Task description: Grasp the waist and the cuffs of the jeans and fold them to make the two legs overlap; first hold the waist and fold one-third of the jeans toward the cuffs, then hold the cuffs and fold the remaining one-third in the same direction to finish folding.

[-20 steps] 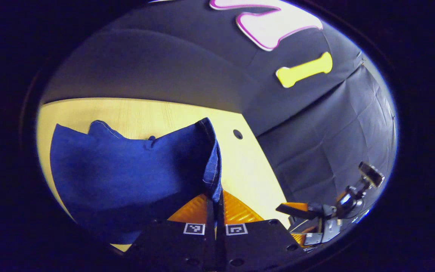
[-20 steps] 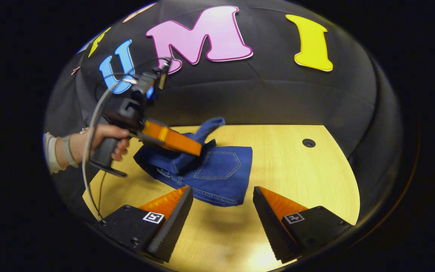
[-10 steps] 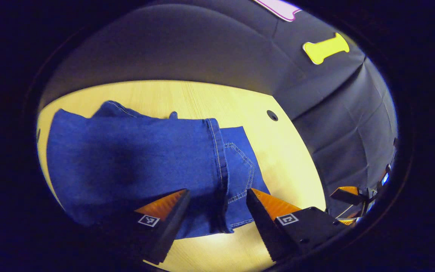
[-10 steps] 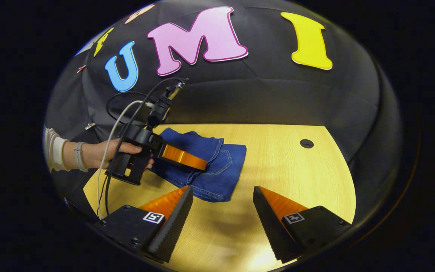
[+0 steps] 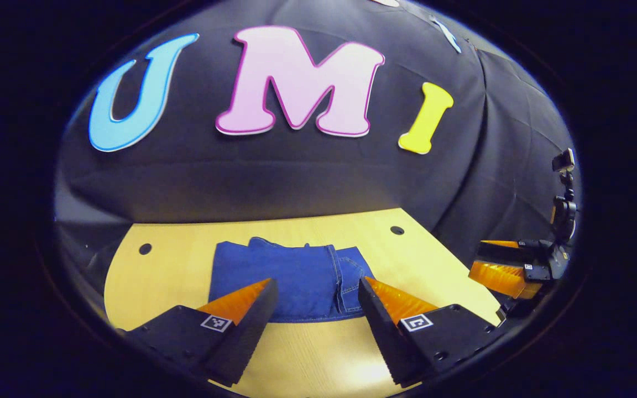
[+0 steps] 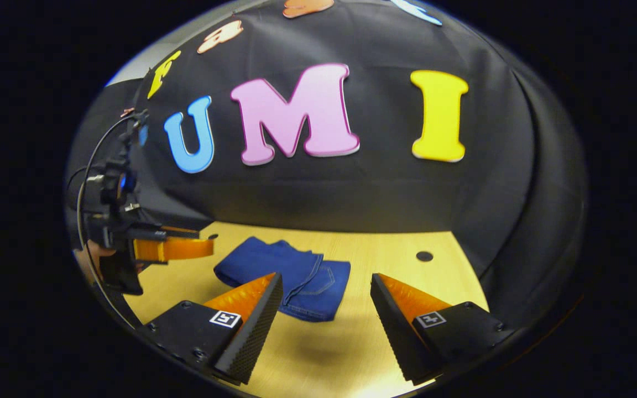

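Jeans: folded, flat on your tabletop. Your left hand-held gripper and right hand-held gripper: both spread, holding nothing.

table — light wood, round holes near its edge | booth wall — black cloth behind
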